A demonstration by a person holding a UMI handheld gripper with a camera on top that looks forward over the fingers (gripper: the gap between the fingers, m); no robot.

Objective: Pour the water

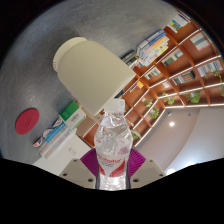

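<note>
A clear plastic water bottle (113, 140) with a white cap and a red-and-white label stands between my fingers. Both magenta pads (90, 161) press on its sides, so my gripper (113, 168) is shut on it and holds it raised. Just beyond the bottle's cap a cream-coloured paper cup (90, 72) shows, tilted in the view, its base towards me. The whole scene looks rotated, so the bottle is held tipped. No water stream shows.
The cup stands on a round grey table (40, 70). A red round disc (27, 122) and a white box (62, 138) lie near the table's edge. Wooden shelves with plants and books (175, 65) fill the background.
</note>
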